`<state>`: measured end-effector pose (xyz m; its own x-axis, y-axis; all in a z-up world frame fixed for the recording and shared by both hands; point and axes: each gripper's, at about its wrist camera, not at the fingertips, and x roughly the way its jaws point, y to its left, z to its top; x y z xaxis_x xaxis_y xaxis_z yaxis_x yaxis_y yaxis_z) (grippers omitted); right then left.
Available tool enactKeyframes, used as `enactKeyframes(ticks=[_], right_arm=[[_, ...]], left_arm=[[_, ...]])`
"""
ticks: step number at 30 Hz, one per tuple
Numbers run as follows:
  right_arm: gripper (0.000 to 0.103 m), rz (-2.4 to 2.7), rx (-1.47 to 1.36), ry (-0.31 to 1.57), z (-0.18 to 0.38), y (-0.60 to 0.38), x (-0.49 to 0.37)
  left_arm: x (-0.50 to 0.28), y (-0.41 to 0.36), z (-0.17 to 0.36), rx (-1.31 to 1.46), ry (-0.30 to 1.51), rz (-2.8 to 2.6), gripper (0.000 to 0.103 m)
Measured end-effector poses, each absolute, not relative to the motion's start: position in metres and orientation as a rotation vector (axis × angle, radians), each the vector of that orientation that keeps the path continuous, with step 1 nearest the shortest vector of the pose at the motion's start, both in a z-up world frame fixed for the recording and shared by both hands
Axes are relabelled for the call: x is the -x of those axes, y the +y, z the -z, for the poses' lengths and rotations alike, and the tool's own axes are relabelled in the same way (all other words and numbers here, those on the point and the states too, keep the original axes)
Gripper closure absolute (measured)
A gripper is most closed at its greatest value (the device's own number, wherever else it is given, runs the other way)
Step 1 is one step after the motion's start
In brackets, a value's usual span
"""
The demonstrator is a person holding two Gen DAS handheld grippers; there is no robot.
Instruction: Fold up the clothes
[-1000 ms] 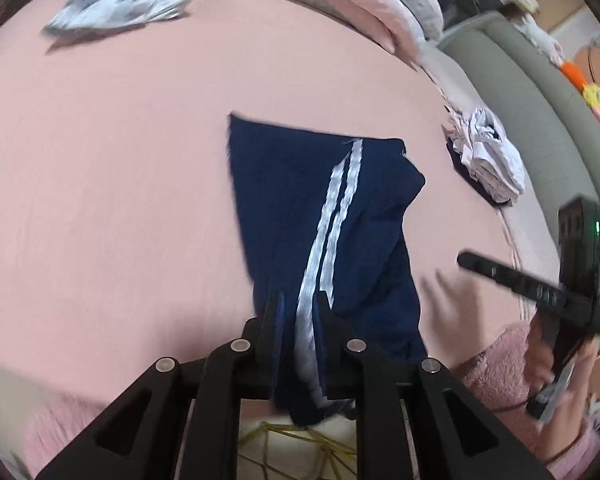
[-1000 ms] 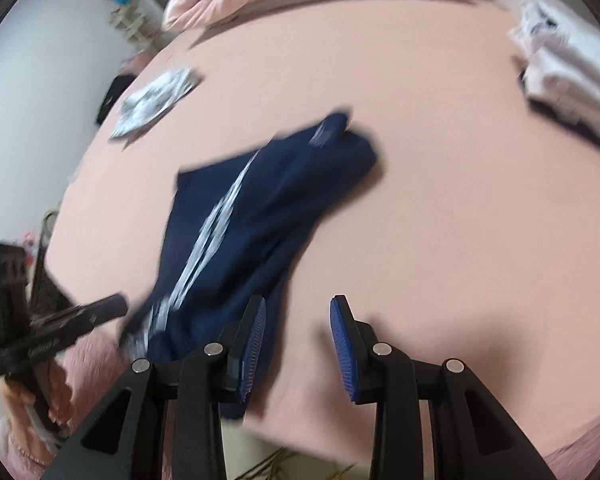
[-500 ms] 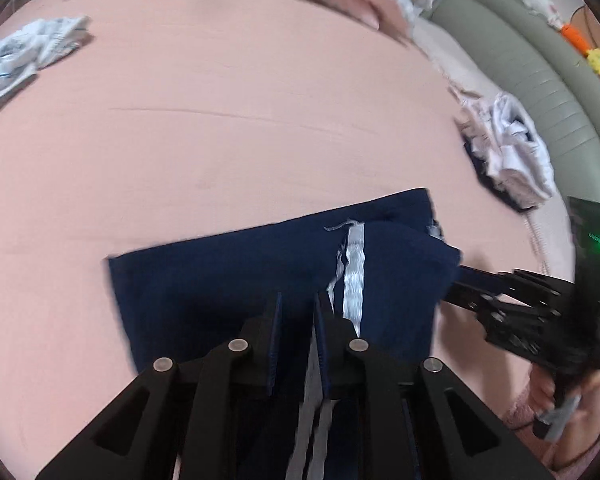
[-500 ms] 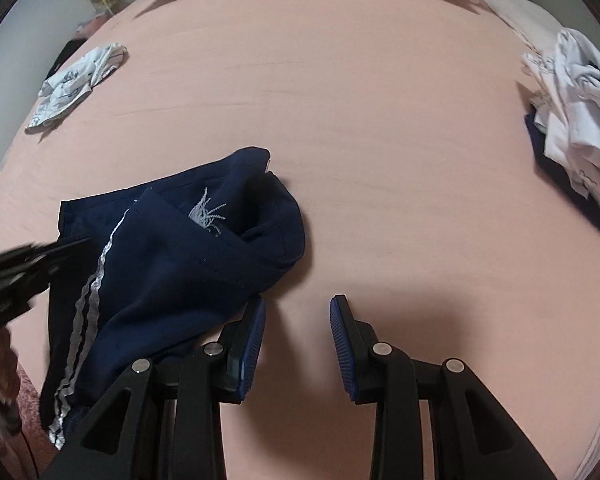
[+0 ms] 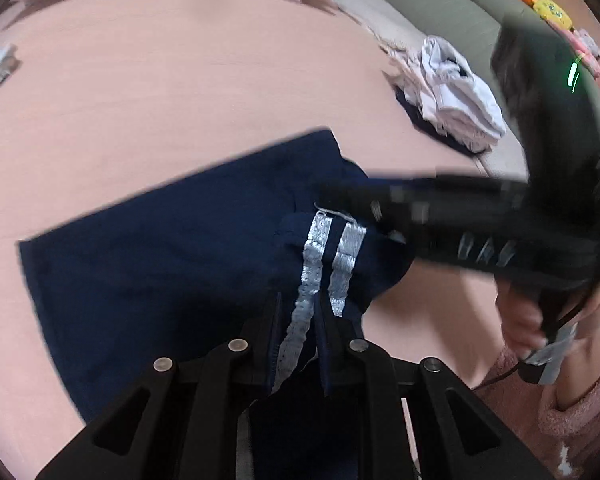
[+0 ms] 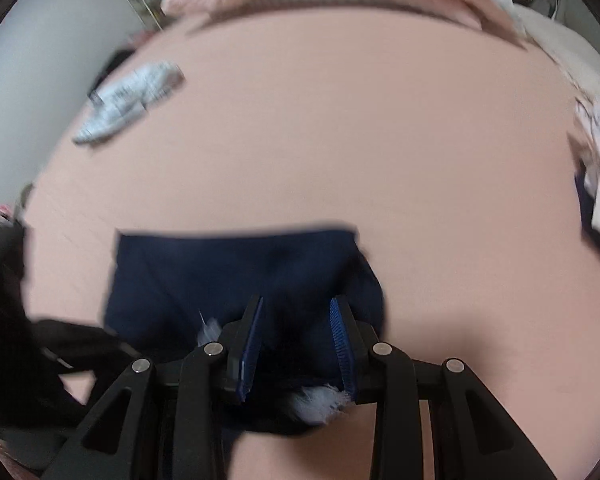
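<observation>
Pink bedsheet (image 5: 180, 80) underneath; left gripper (image 5: 296, 320) clamps the navy shorts (image 5: 160, 260) (striped edge), right gripper (image 6: 296, 336) spread open over them — fabric could bunch when pinched.

Right gripper (image 5: 440, 216) (motion-blurred)

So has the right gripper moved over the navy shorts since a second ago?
Yes. The right gripper, open, now sits over the navy shorts; before, it was over bare pink sheet to their right.
</observation>
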<state>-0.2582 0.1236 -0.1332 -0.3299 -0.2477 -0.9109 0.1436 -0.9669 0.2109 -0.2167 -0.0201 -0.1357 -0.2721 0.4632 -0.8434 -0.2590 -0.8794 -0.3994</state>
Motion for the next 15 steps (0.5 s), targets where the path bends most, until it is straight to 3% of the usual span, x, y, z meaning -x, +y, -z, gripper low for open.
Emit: enactKeyframes(ticks=[2,3,9,10,11,15], right_arm=[[0.07,2.355,-1.663,-0.155,0.141,0.133,0.248],[0.07,2.342,-1.651,-0.179,0.143,0.137,0.244],[0.07,2.345,-1.584,-0.215,0.143,0.149,0.235],[0.07,2.358,-1.572,-0.225,0.137,0.156,0.234],[0.07,2.374,-1.561,-0.239,0.132,0.16,0.235],[0.07,2.485,-1.514,-0.308,0.11,0.179,0.237]], left_arm=[[0.22,-0.025,0.133,1.509,-0.253,-2.222,0.057],[0.222,-0.028,0.132,1.495,-0.257,-2.236,0.053],[0.234,-0.008,0.144,1.489,-0.151,-2.16,0.053],[0.234,-0.003,0.146,1.49,-0.128,-2.143,0.07],[0.233,0.002,0.146,1.493,-0.109,-2.135,0.097],[0.221,-0.019,0.133,1.473,-0.131,-2.208,0.099]])
